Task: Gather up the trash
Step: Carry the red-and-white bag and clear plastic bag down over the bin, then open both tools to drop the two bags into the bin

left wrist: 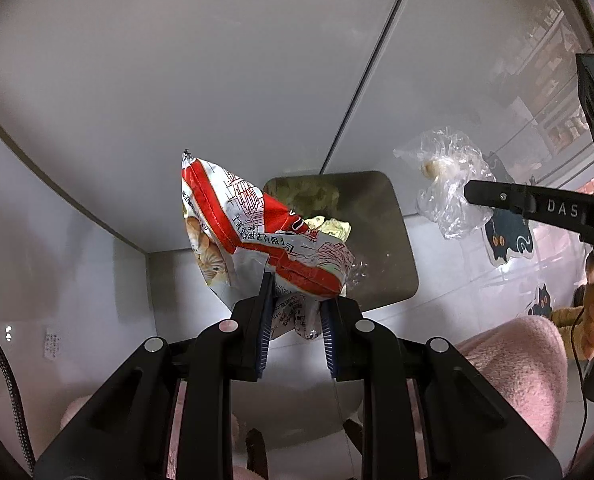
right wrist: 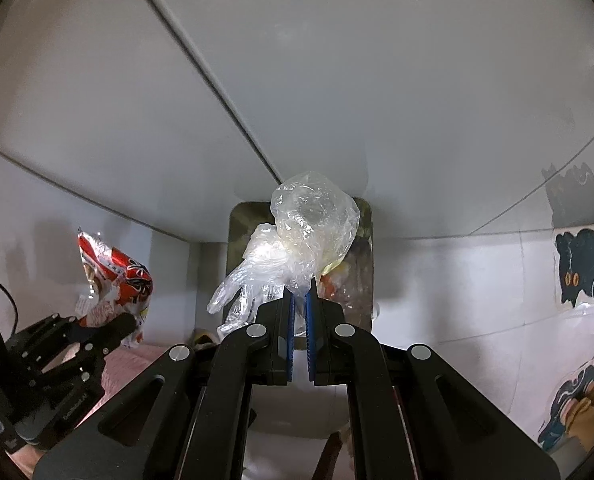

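Note:
My left gripper [left wrist: 297,292] is shut on a crumpled red and white snack wrapper [left wrist: 253,236] and holds it up in front of a metal-lined bin opening [left wrist: 381,240] with trash inside. My right gripper [right wrist: 300,292] is shut on a clear crumpled plastic bag and glove [right wrist: 297,236], held before the same opening [right wrist: 363,280]. In the left wrist view the right gripper [left wrist: 473,192] with the clear plastic [left wrist: 449,184] is at the right. In the right wrist view the left gripper [right wrist: 109,328] with the wrapper [right wrist: 113,280] is at the lower left.
White cabinet panels [left wrist: 217,80] slope overhead. The tiled wall carries black cat stickers [right wrist: 583,268]. A pink fleece sleeve [left wrist: 521,368] shows at the lower right of the left wrist view. A black cable [left wrist: 5,360] runs down the left edge.

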